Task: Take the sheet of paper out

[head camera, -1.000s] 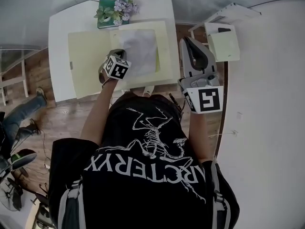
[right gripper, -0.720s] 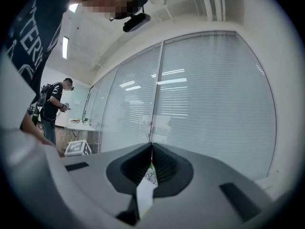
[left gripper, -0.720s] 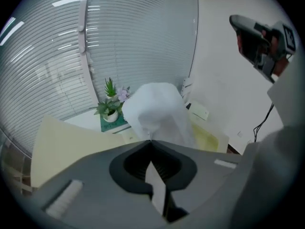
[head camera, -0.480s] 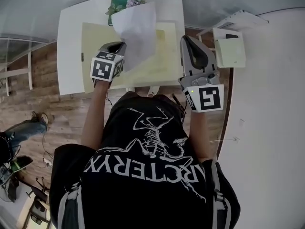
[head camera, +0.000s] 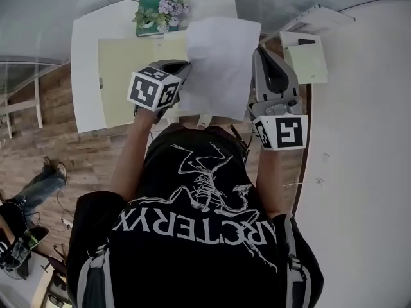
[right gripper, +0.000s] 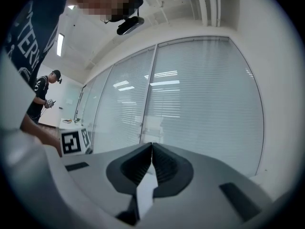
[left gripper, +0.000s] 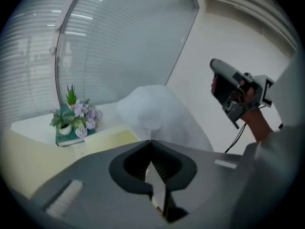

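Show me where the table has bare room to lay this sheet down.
Bare white table runs left of the yellow folder, and in the back right corner beside the potted plant. The folder covers the middle; the sheet of paper, held in the left gripper, hides the right side.

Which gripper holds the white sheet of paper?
The left gripper: the sheet rises from its closed fingers, while the right gripper is shut on nothing.
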Tool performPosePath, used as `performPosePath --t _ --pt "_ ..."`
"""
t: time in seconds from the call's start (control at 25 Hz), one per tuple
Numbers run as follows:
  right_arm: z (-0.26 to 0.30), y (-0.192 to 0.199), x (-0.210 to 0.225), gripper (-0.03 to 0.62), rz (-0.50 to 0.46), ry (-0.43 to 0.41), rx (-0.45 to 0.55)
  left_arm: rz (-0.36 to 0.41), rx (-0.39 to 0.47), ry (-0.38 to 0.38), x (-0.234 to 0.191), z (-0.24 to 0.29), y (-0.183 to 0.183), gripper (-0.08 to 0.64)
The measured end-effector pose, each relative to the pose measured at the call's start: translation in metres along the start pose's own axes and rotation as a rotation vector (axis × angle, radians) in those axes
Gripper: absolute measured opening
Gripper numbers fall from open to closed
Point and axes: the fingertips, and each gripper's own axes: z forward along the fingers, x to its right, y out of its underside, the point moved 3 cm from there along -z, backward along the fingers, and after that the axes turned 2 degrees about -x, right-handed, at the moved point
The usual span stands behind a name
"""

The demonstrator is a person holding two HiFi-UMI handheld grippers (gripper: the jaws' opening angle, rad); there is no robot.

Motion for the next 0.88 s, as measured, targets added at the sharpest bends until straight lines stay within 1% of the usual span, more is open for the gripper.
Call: performPosePath --t 0.08,0.16,0.2,0.32,0.44,0.52,0.6,0.64,0.72,0.8,0.88 --pt "-0.002 0.0 0.001 0.012 0.0 0.004 0.0 -0.054 -0.069 0.003 -0.012 0.029 0.025 0.012" --pt "-0.002 0.001 0.001 0.012 0.0 0.003 -0.004 -0.094 -0.09 -0.027 -0.024 0.056 0.046 0.012" --pt "-0.002 0.002 0.002 0.012 0.0 0.001 -0.006 -0.099 -0.094 -0.054 -0.031 0.068 0.054 0.012" --pt "-0.006 0.007 0.002 0.012 0.0 -0.001 -0.018 -0.056 -0.137 -0.137 -0.043 0.095 0.076 0.012" --pt "-0.009 0.017 0.004 0.012 -0.003 -0.001 -0.046 -0.03 -0.155 -0.205 -0.05 0.102 0.088 0.012" --pt "-0.011 0.028 0.006 0.012 0.004 0.001 -0.075 -0.038 -0.159 -0.229 -0.053 0.104 0.095 0.014" --pt "-0.013 0.04 0.006 0.012 0.011 -0.001 -0.102 -0.047 -0.166 -0.222 -0.054 0.104 0.101 0.018" --pt "-0.014 0.044 0.005 0.012 0.013 -0.005 -0.11 -0.054 -0.166 -0.213 -0.053 0.104 0.102 0.055" --pt "-0.014 0.049 0.004 0.012 0.019 -0.015 -0.115 -0.069 -0.162 -0.194 -0.051 0.104 0.103 0.18" --pt "-0.012 0.05 0.003 0.012 0.021 -0.027 -0.112 -0.067 -0.157 -0.192 -0.05 0.103 0.104 0.202" --pt "-0.009 0.05 0.003 0.012 0.019 -0.038 -0.107 -0.052 -0.158 -0.206 -0.051 0.1 0.105 0.21"
